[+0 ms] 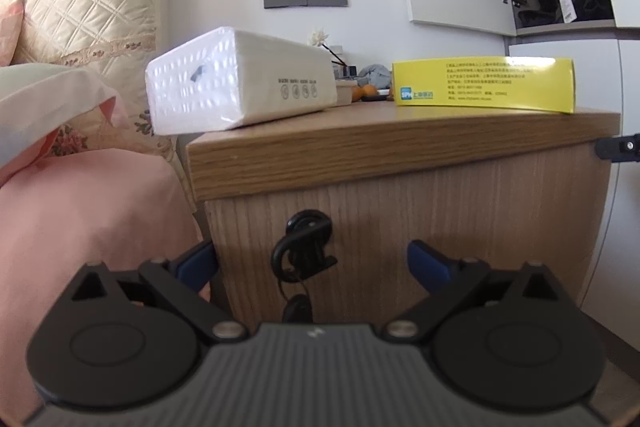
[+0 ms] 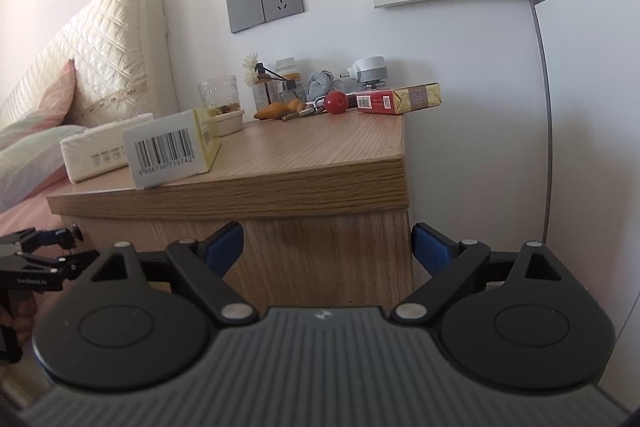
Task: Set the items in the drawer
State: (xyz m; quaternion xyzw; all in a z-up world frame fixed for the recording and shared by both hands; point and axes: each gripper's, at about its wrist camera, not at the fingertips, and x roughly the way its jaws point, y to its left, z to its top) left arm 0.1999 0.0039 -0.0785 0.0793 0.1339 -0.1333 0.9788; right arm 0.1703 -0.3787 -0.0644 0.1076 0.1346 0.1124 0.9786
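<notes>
Left and right wrist views of a bedside cabinet at the outset of the task. The left hand-held gripper (image 1: pixel 312 259) is released, its blue fingers spread wide and grasping nothing; it faces the closed drawer front (image 1: pixel 400 227), level with the black handle (image 1: pixel 304 243), which lies between the fingers but is not yet touched. The right hand-held gripper (image 2: pixel 327 247) is likewise released and empty, aimed at the cabinet's right front corner below the surface (image 2: pixel 320 147).

The items to be stowed lie on the surface: a white tissue pack (image 1: pixel 236 83) overhanging the left edge next to the bed (image 1: pixel 80 227), and a yellow box (image 1: pixel 484 85) near the front edge, its barcoded end visible in the right wrist view (image 2: pixel 164 151). Farther back stand a glass (image 2: pixel 218 93), small bottles (image 2: pixel 280 79), a red ball (image 2: pixel 337 103) and a red-and-gold carton (image 2: pixel 400 98); which of these belong to the task cannot be told.

Progress, as judged: nothing is done. The drawer is shut and no item is held. Remaining steps are probably to grip the handle, pull the drawer open, move each item in, and close it.
</notes>
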